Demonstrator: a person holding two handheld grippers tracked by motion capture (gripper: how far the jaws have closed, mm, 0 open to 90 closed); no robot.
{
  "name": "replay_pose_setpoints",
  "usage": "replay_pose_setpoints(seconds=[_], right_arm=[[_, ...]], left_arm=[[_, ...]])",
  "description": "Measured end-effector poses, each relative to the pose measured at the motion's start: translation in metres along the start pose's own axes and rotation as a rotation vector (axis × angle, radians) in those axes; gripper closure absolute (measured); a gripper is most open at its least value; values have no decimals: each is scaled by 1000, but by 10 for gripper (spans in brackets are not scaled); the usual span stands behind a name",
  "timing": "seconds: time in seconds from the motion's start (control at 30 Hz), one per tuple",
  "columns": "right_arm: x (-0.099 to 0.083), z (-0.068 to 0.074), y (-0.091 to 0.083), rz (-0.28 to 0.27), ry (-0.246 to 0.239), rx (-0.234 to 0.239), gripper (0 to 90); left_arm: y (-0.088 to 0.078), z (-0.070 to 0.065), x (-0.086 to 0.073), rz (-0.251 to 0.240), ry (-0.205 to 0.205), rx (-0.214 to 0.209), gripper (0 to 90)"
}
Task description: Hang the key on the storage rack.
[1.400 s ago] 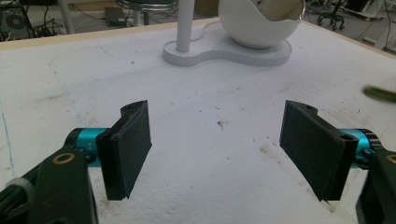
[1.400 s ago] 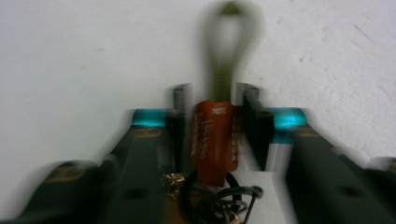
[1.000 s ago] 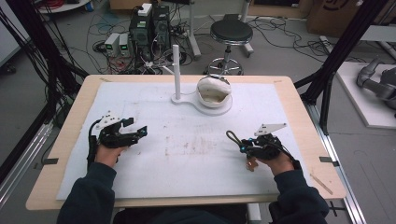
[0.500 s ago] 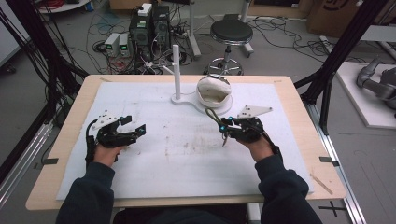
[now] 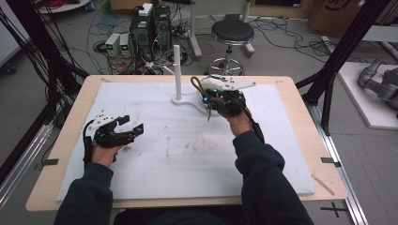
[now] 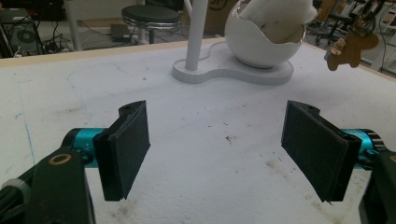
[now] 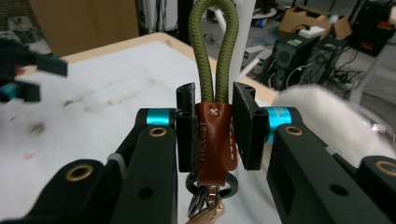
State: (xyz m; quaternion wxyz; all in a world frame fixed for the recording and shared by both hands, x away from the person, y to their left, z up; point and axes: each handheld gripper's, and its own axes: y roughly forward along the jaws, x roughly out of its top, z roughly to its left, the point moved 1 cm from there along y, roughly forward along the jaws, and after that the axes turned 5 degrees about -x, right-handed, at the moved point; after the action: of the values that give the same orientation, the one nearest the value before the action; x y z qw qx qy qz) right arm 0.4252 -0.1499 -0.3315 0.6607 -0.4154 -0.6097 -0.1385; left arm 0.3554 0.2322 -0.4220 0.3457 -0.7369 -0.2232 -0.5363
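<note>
left gripper (image 5: pixel 130 127) jaws apart, right gripper (image 7: pixel 214 133) clamped

High view overhead; gripper views low, sharing table (image 5: pixel 155 178).

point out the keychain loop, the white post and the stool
olive rope loop (image 7: pixel 214 42): right gripper view, left strand of the loop
white post (image 5: pixel 177 70): high view, middle of the shaft
stool (image 5: pixel 232 32): high view, seat top
</note>
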Motion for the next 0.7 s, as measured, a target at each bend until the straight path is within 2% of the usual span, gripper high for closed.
replay_pose_setpoints(seconds=[0.17, 0.3, 0.37, 0.47, 0.5, 0.7], right_arm=[[23, 7, 25, -3, -41, -42, 729], [36, 11, 47, 15, -68, -86, 729], [39, 12, 57, 39, -80, -99, 729], [44, 14, 68, 37, -105, -123, 729], [46, 15, 70, 36, -97, -124, 728], [47, 17, 85, 79, -121, -159, 728]], left_arm=[[1, 0, 0, 6, 4, -5, 237], [0, 0, 0, 5, 0, -5, 238], [1, 1, 0, 5, -2, -6, 238], [1, 1, -1, 5, -2, -7, 238], [1, 1, -1, 6, -4, -10, 239], [2, 1, -1, 6, -6, -10, 240]])
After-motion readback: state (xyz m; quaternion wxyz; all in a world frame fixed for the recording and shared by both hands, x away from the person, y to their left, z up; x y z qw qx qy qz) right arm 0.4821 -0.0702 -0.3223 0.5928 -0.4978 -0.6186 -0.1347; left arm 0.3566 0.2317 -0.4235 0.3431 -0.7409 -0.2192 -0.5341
